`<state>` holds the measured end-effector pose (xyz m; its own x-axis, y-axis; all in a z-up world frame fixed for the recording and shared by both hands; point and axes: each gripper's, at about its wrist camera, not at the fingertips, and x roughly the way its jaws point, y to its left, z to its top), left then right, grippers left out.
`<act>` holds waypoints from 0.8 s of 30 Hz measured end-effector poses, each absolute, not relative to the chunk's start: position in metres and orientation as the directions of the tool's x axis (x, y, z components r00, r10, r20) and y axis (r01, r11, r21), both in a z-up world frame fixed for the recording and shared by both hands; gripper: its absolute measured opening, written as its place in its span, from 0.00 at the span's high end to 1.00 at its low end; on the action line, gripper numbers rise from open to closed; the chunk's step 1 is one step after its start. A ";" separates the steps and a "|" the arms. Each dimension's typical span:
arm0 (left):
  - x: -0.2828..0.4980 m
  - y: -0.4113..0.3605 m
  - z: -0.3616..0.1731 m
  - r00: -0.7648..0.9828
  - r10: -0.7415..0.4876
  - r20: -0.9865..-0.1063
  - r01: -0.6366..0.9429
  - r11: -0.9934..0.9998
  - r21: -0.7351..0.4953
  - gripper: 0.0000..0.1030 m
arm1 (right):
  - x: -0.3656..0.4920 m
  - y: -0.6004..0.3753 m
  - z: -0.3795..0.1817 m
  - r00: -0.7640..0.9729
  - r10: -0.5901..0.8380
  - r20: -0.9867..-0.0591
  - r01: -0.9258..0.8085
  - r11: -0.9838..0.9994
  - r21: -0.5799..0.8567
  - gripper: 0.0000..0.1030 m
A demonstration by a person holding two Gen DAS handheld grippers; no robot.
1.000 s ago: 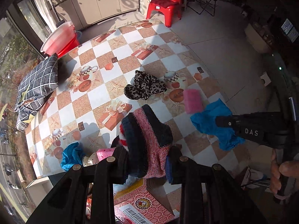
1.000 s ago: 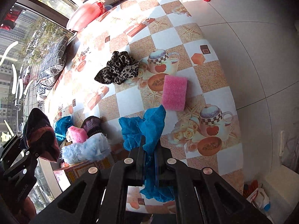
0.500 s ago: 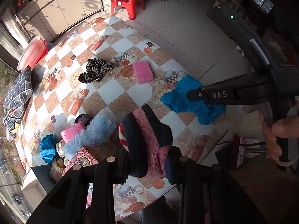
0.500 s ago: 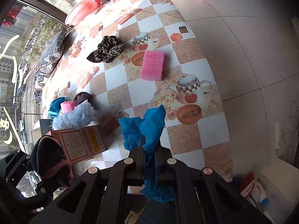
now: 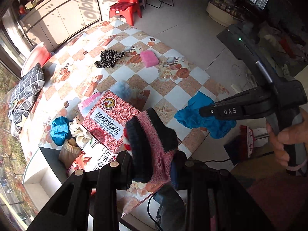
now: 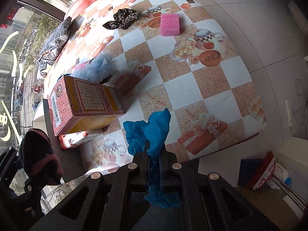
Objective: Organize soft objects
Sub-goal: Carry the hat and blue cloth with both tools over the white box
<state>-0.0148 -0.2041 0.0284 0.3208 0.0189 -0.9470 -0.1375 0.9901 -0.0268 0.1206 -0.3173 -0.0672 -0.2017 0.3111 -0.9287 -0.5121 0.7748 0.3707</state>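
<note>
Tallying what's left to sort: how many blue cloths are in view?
2: one blue cloth clamped in the right gripper, another lying beside the red box. More may be hidden behind it.

Both grippers are matte black plastic with angular, triangular cut-out linkages and round brass-coloured rivets at the pivots. The left gripper (image 5: 152, 157) shows four such rivets across its base. The right gripper (image 5: 204, 111) carries white "DAS" lettering on one finger, a small green light on its upper housing, and a grey-edged handle wrapped by a hand (image 5: 284, 140).
</note>
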 end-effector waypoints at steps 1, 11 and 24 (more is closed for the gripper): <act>-0.023 -0.200 0.029 0.324 0.027 -0.946 -0.148 0.989 -0.022 0.68 | 0.113 -0.315 -0.065 -0.199 0.311 -0.929 -0.518 0.772 0.369 0.93; -0.091 -0.141 0.035 0.330 0.126 -0.935 -0.358 0.934 -0.001 0.69 | 0.040 -0.268 -0.036 -0.221 0.313 -0.924 -0.687 0.622 0.376 0.93; -0.160 -0.084 0.036 0.288 0.241 -0.927 -0.566 0.824 0.038 0.69 | -0.016 -0.185 0.026 -0.189 0.366 -0.911 -0.851 0.402 0.338 0.93</act>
